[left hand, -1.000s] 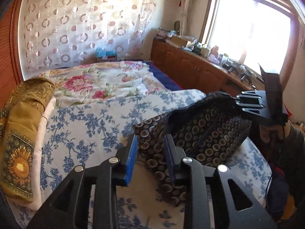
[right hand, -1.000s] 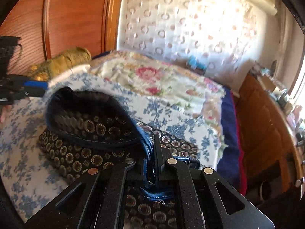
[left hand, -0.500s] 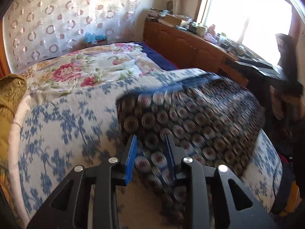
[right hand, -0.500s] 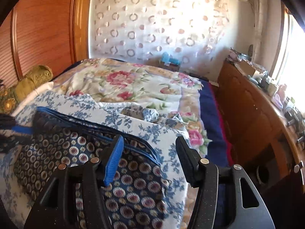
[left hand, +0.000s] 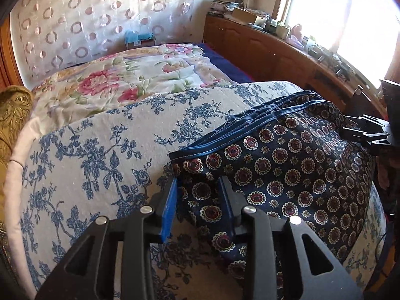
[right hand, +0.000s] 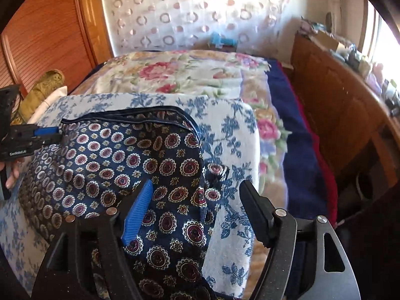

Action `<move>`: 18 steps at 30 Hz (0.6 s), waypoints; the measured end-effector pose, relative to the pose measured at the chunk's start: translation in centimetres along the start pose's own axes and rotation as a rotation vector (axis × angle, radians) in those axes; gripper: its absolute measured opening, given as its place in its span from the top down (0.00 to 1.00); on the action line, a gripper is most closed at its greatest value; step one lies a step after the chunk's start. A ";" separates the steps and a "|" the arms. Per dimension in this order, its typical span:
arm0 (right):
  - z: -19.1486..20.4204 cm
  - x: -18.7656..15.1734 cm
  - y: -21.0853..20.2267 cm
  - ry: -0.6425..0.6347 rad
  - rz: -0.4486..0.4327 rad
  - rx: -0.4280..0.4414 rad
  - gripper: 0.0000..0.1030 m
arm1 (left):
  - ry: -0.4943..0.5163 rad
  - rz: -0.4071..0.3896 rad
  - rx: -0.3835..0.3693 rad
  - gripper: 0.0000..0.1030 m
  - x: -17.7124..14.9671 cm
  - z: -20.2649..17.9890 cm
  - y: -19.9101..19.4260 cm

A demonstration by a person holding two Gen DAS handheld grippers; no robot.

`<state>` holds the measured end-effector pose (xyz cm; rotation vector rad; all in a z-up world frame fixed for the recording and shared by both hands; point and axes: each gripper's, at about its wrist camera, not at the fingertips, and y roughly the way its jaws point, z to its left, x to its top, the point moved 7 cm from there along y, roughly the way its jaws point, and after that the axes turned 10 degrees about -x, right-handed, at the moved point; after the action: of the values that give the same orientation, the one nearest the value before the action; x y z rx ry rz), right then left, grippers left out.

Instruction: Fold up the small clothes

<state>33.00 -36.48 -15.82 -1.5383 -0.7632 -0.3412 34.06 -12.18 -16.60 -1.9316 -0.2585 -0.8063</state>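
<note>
From my left wrist camera, my left claw (left hand: 198, 201) has its fingers standing apart, straddling the near corner of the patterned shorts (left hand: 287, 172) without pinching the cloth. The shorts are dark navy with rows of red-and-cream medallions and a blue satin waistband (left hand: 252, 122). They lie spread flat on the blue floral quilt (left hand: 100, 155) that covers the near part of the bed, with the waistband edge on the far side from me.

Through the right wrist camera, my right claw (right hand: 197, 211) is wide apart, its blue-padded finger (right hand: 137, 215) over the shorts (right hand: 130, 165) and its other finger out over the quilt (right hand: 232, 135) past the garment's edge. Nothing is gripped there. Across the shorts I can see the left claw (right hand: 47, 135) at the opposite corner.

Beyond the quilt lies a pink rose-print blanket (left hand: 120, 85), and a wooden cabinet (right hand: 337, 95) runs along the window side of the bed.
</note>
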 end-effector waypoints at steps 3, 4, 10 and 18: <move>0.0 -0.3 0.7 0.019 0.019 0.008 0.27 | 0.000 -0.023 0.009 0.66 0.0 0.0 0.0; 0.0 -0.4 0.9 0.023 0.027 0.014 0.27 | 0.009 -0.031 0.017 0.65 -0.1 -0.1 0.0; 0.1 -1.0 1.5 0.040 0.032 0.040 0.26 | 0.003 0.011 0.014 0.64 -0.3 -0.4 -0.2; 0.8 -1.3 1.1 0.022 0.020 0.079 0.30 | -0.066 0.034 -0.075 0.64 -2.2 -0.8 -1.7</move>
<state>32.54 -36.02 -17.56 -1.4649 -0.7350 -0.3094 31.20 -11.70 -16.52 -2.0305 -0.2380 -0.7402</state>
